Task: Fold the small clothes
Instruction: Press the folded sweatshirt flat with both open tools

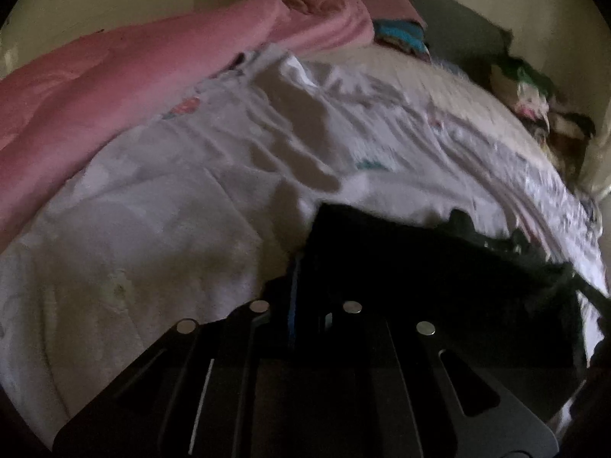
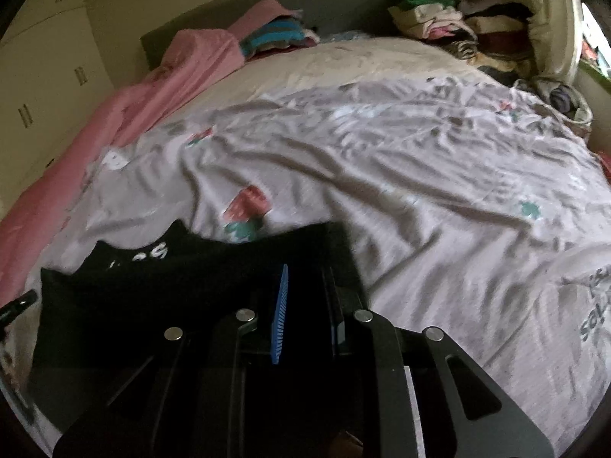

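Observation:
A black garment (image 1: 420, 267) with white lettering (image 2: 164, 252) lies at the near edge of the bed, stretched between both grippers. In the left wrist view my left gripper (image 1: 301, 290) is shut on the garment's left end, and the cloth runs off to the right. In the right wrist view my right gripper (image 2: 305, 290) is shut on the black garment (image 2: 172, 286) too, with the cloth caught beside its blue pad (image 2: 280, 313). The cloth hides the fingertips in both views.
A crumpled pale printed sheet (image 2: 420, 171) covers the bed. A pink blanket (image 2: 114, 122) runs along its left side. Folded teal-striped clothes (image 2: 275, 36) sit at the headboard, and a loose pile of clothes (image 2: 439, 15) fills the far right corner. Cream wardrobe doors (image 2: 38, 76) stand at the left.

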The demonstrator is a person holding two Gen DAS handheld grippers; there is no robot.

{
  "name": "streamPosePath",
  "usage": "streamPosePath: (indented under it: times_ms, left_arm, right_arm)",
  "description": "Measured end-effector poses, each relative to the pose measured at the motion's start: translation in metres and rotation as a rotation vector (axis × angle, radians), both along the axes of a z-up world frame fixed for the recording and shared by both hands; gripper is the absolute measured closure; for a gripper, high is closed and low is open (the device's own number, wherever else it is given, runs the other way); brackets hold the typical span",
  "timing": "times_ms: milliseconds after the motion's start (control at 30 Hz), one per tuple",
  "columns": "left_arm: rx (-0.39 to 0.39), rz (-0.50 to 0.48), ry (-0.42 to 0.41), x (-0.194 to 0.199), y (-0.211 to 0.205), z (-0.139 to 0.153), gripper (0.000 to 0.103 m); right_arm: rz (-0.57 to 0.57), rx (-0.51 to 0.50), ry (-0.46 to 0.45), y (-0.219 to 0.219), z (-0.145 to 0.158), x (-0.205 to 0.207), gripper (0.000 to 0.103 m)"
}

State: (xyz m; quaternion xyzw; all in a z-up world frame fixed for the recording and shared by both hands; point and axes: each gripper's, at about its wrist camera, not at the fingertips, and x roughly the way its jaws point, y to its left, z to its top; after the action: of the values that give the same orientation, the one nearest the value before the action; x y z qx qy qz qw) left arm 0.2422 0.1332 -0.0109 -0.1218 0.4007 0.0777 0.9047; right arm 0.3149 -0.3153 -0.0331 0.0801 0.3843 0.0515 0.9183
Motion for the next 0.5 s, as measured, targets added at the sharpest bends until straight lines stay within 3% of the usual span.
streamPosePath:
  times_ms: [67,133,200,233,367,400,467,500]
  left_arm:
    - [-0.027,0.018,0.004,-0.001,0.010,-0.002,0.101]
    - [-0.052,0.021,0.022,0.001,0.016,-0.009,0.100]
    - [-0.076,0.015,0.037,0.002,0.020,-0.015,0.090]
    - [-0.087,0.005,0.044,0.003,0.019,-0.018,0.081]
    - [-0.115,-0.030,0.053,0.007,0.014,-0.023,0.078]
    - [-0.115,-0.035,0.052,0.007,0.014,-0.024,0.079]
    - [-0.116,-0.056,0.055,0.008,0.010,-0.026,0.090]
    - [-0.118,-0.067,0.054,0.008,0.008,-0.027,0.102]
  right_arm:
    - [-0.016,-0.028,-0.013,-0.003,0.002,-0.001,0.086]
    - [-0.034,-0.058,-0.021,-0.006,0.002,-0.003,0.079]
    - [-0.042,-0.071,-0.017,-0.011,0.001,-0.004,0.072]
    - [-0.039,-0.069,-0.004,-0.013,-0.002,-0.003,0.071]
    - [0.005,-0.007,0.042,-0.019,-0.011,0.000,0.066]
    - [0.016,0.007,0.050,-0.019,-0.013,0.001,0.066]
    - [0.032,0.018,0.055,-0.016,-0.016,0.001,0.067]
    - [0.041,0.018,0.052,-0.015,-0.016,0.000,0.072]
